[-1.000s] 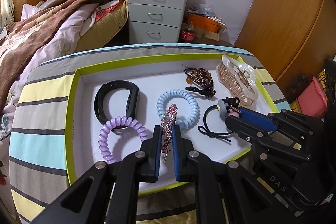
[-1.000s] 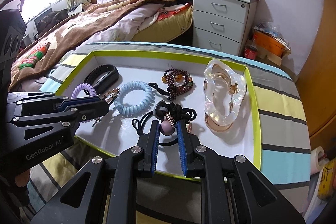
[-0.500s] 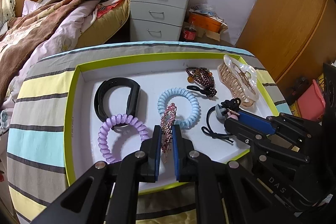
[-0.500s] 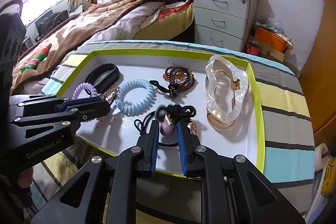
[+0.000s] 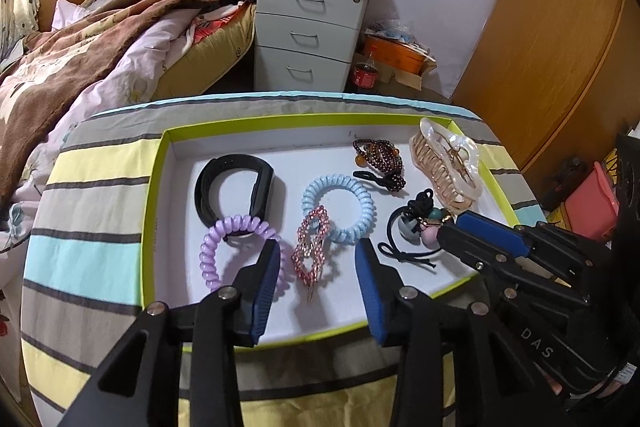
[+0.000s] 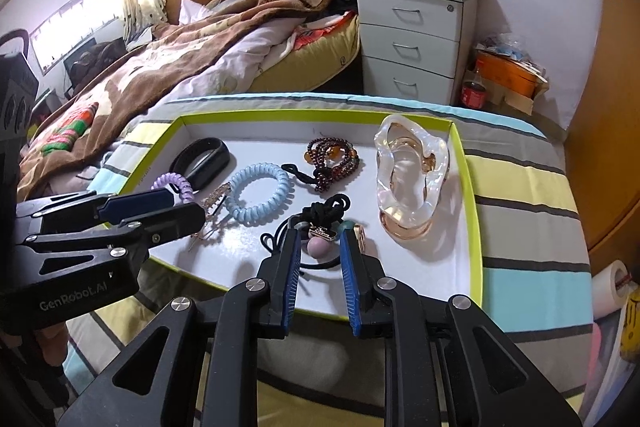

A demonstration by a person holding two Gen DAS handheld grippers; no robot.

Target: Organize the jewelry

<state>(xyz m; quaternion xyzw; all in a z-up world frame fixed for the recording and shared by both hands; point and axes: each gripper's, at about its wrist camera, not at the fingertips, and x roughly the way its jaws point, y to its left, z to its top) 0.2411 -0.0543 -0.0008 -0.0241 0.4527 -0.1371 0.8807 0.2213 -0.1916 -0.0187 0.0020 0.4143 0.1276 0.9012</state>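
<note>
A white tray with a lime rim [image 5: 154, 211] [image 6: 474, 211] lies on a striped table. My left gripper [image 5: 318, 251] is open, its jaws either side of a pink rhinestone hair clip [image 5: 312, 249] lying flat on the tray. My right gripper [image 6: 320, 237] is open around a black hair tie with beads [image 6: 320, 227] [image 5: 420, 223], which rests on the tray. Also on the tray: a purple coil tie [image 5: 224, 243], a blue coil tie [image 5: 340, 207] [image 6: 258, 195], a black band [image 5: 236, 187] [image 6: 202, 157], a dark bead bracelet [image 5: 378, 157] [image 6: 332, 163] and a clear claw clip [image 5: 446, 159] [image 6: 408, 171].
The striped tablecloth [image 5: 88, 195] surrounds the tray. Behind it stand a bed with a brown blanket [image 5: 80, 39] and a grey drawer unit [image 5: 308, 31]. A wooden wardrobe [image 5: 560, 27] is at the right, with a pink box [image 5: 592, 203] on the floor.
Both grippers were shut on their items and have opened. The rhinestone clip and the beaded hair tie now lie released on the tray. Both grippers have drawn back slightly.
</note>
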